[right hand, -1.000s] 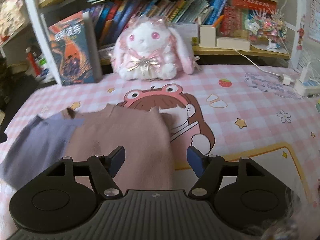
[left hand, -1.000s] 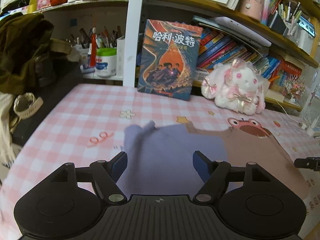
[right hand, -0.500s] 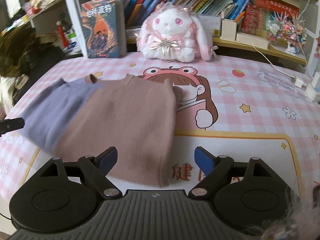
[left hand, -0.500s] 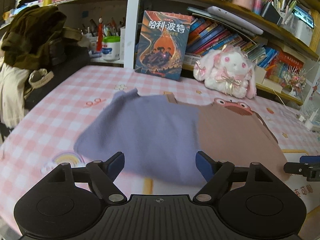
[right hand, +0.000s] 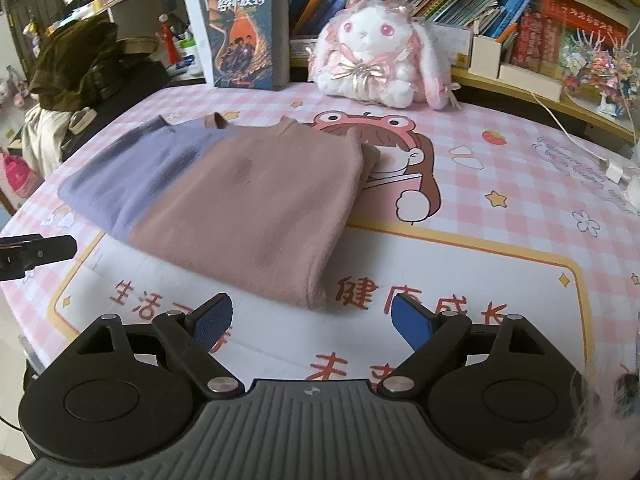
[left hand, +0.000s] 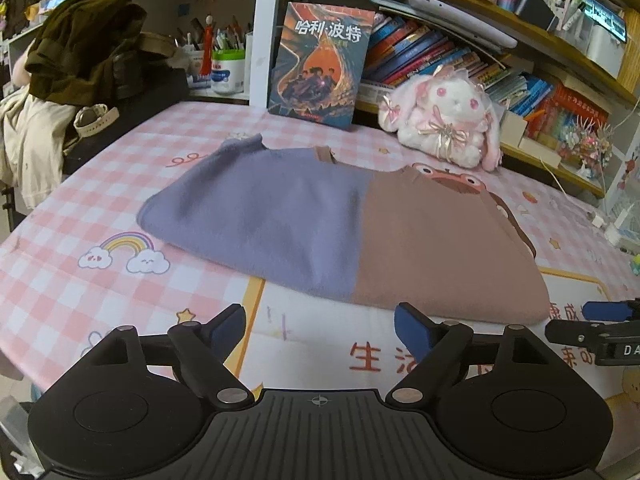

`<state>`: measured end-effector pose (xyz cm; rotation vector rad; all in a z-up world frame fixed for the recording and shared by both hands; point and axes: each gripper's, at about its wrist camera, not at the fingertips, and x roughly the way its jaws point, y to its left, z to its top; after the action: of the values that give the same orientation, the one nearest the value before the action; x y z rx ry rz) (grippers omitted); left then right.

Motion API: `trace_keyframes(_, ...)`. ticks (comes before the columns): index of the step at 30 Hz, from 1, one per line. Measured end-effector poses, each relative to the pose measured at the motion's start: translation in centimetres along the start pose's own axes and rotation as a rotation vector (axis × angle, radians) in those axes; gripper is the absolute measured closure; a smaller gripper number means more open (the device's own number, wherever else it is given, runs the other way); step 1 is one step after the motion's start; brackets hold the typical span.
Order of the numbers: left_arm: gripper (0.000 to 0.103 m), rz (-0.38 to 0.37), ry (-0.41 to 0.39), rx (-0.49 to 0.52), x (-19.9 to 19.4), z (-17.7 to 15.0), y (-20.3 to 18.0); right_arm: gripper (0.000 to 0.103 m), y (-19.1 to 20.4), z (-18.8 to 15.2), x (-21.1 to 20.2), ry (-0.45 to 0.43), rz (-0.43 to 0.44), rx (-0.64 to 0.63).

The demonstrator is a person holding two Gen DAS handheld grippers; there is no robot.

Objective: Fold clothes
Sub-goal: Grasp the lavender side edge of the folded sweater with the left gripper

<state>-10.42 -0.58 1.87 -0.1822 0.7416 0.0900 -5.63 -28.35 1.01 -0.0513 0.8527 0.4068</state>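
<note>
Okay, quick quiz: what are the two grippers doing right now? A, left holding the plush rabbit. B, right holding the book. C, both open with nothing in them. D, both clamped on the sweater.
C: the left gripper and right gripper both show spread jaws short of the folded sweater, which lies flat on the table.

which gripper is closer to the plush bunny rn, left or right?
Right, narrowly. The right gripper faces the plush bunny almost head-on across the folded sweater. The left gripper sits farther to the side, with the bunny off to its right.
</note>
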Motion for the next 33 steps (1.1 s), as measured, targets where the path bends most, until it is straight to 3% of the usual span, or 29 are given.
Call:
trace_keyframes(9, 0.015, -0.027, 0.041, -0.033, 1.0, 0.6, 1.2, 0.014, 1.2, -0.2, 0.4, 0.024, -0.009, -0.005)
trace_keyframes(15, 0.015, -0.093, 0.068, -0.153, 1.9, 1.0, 3.7, 0.014, 2.2, 0.0, 0.7, 0.029, -0.033, 0.008)
trace_keyframes(25, 0.018, -0.186, 0.119, -0.527, 4.7, 1.6, 10.3, 0.014, 3.7, 0.6, 1.5, 0.036, -0.073, 0.024)
trace_keyframes(28, 0.019, -0.225, 0.143, -0.7, 6.0, 1.4, 12.6, 0.014, 3.9, 0.8, 1.7, 0.037, -0.09, 0.037)
trace_keyframes(33, 0.038, -0.238, 0.148, -0.88, 7.7, 1.3, 15.3, 0.014, 4.4, 1.1, 1.8, 0.029, -0.119, 0.051)
